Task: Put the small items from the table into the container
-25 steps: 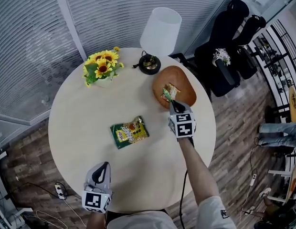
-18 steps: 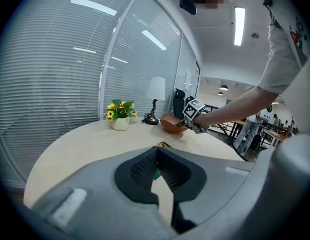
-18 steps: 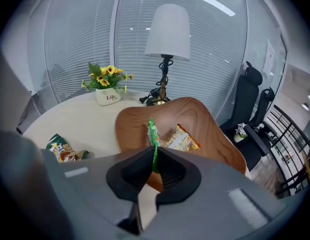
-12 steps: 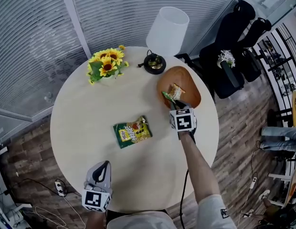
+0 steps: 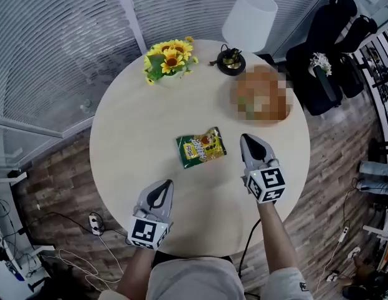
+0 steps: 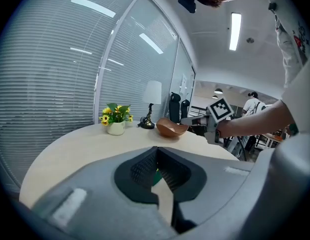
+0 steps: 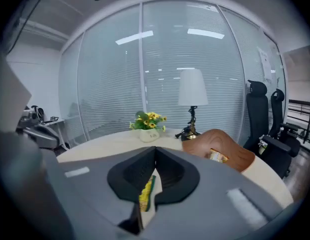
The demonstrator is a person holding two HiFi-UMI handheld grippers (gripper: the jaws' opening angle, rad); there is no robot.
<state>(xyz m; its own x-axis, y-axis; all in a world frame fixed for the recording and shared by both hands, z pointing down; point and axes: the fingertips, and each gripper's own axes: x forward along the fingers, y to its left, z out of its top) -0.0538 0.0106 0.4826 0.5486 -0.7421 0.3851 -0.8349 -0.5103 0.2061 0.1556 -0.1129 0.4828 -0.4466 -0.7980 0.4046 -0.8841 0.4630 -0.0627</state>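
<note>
The green snack packet [image 5: 201,147] lies flat in the middle of the desk [image 5: 134,120], and it could skid off if jaws scrape it. Both grippers are closed and empty: left gripper [image 5: 164,187] at the near edge, right gripper [image 5: 249,140] now pulled back from the wooden bowl [image 7: 241,160], where it left a packet [image 7: 217,155].

Table [image 5: 131,142] plain cream. Snack packet [image 5: 201,147] green, yellow and red print. Bowl [image 7: 235,156] brown wood; packet in the bowl [image 7: 216,156] yellow-orange. Sunflowers [image 5: 170,55] yellow, green leaves, white pot. Lamp [image 5: 249,20] white shade, black base. My left gripper [image 5: 164,186] and right gripper [image 5: 248,140] grey, cubes black-and-white squares. Floor [image 5: 50,180] brown planks.
</note>
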